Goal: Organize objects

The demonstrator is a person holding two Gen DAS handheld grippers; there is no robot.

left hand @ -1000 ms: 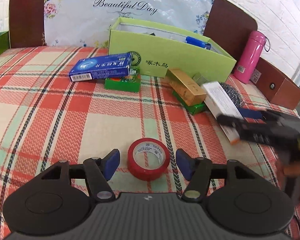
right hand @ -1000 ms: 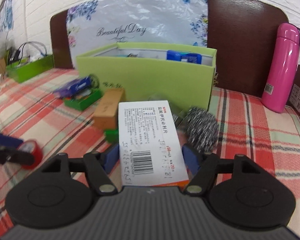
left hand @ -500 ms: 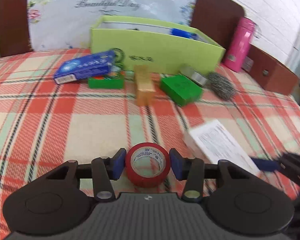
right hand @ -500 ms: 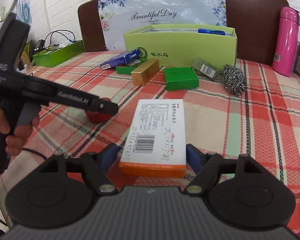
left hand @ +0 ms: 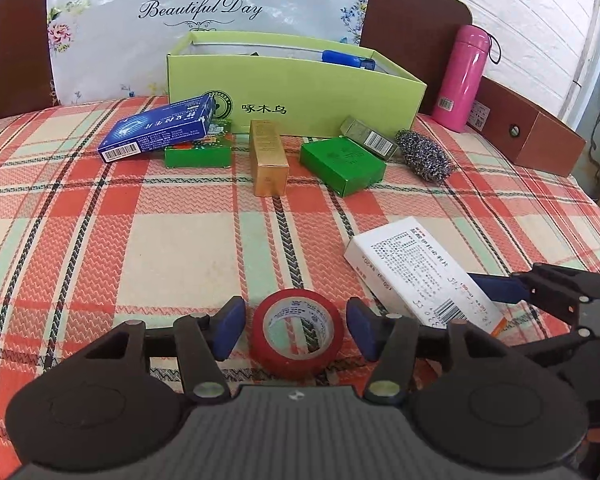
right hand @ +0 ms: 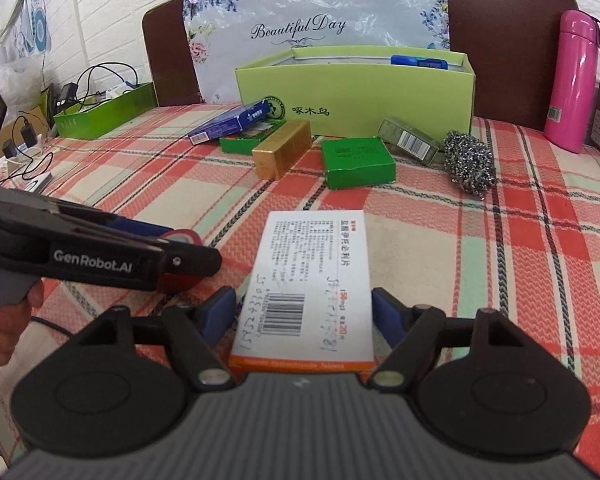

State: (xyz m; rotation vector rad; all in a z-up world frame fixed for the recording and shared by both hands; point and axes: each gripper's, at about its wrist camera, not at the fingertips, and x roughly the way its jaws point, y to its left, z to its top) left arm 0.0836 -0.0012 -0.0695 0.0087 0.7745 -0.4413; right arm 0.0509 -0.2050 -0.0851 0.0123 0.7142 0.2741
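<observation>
A red roll of electrical tape (left hand: 298,330) lies flat on the red, cream and green plaid cloth (left hand: 100,240), between the blue pads of the left gripper (left hand: 296,330). Those jaws have just been opening and stand spread, a small gap on either side of the roll. Just to its right, near edge, the right gripper (right hand: 304,316) straddles a white medicine box with an orange end, printed Chinese text, a barcode and handwritten digits (right hand: 316,276). Its jaws have just been closing, yet the pads remain clear of the box's sides. The left gripper's side arm reads "GenRobot.AI".

Farther back sits an open lime-green cardboard box marked "啄木鸟" beside a round woodpecker emblem (left hand: 300,96). Behind it leans a floral plastic bag lettered "Beautiful Day" (left hand: 204,8). At far right stands a pink flask with a barcode sticker (left hand: 462,76).
</observation>
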